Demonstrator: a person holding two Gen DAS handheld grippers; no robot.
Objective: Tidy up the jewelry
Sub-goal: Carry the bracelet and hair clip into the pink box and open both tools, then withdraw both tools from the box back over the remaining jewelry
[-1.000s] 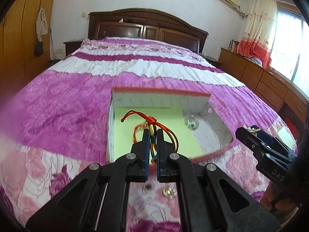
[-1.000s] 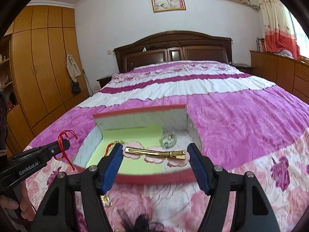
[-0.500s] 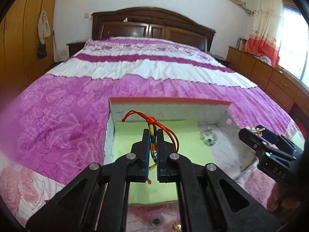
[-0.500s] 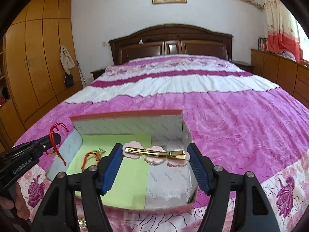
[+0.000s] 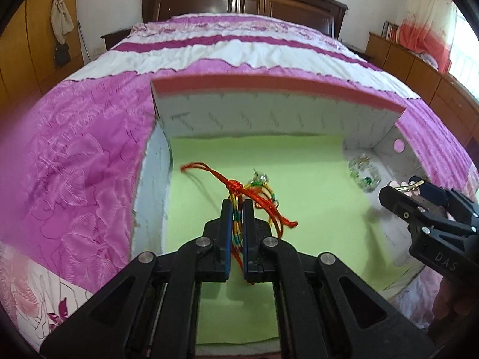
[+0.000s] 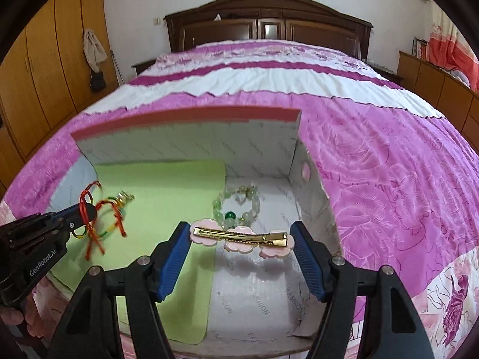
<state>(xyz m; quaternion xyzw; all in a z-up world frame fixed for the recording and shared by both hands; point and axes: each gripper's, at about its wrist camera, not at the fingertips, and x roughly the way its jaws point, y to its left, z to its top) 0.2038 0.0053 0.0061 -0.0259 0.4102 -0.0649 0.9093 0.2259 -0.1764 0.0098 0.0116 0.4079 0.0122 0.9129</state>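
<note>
Jewelry is sitting in both grippers, over the open box. Left gripper is clamping fully closed on a red cord bracelet; cord is pinched between the blue pads, knot and loose ends sticking out past the fingertips, hanging above the green liner. Second corded bracelet with multicolor strands is lying on the liner just beyond the tips, partly hidden behind the held one, so can't tell if they're touching. Right gripper is standing wide, spanning a gold hair clip lengthwise; each end of the clip is pressing against a blue pad, pink flower pieces underneath it. Clip is hovering over the white side of the box floor, near the edge of the liner. Pale green bead bracelet is lying on the white floor just past the clip, near the far right corner. Box is resting on a pink floral bedspread. Dark wooden headboard is sitting at the far end.
</note>
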